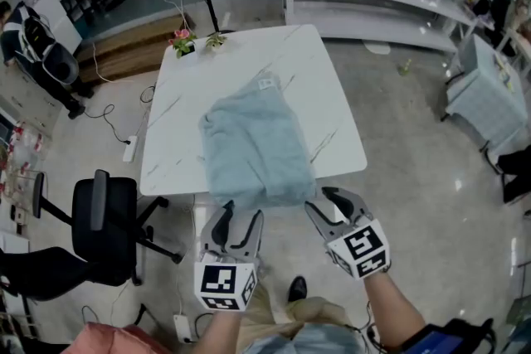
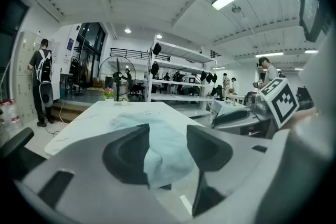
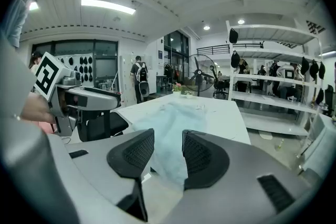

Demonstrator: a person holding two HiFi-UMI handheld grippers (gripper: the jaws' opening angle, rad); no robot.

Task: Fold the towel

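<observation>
On the table: a pale blue terry towel [image 1: 255,147], bunched and part-folded, lies on the white marble-patterned table [image 1: 332,79], its near edge drooping over the table's near side.
At left: the left hand-held gripper [image 1: 241,213] is released at the towel's near left corner, with cloth between the parted jaws but not pinched.
At right: the right hand-held gripper [image 1: 325,201] is likewise released at the near right corner.
Risk: the unheld overhang may drag the towel off the table, and a closing pinch may catch only one layer, skewing the fold.
</observation>
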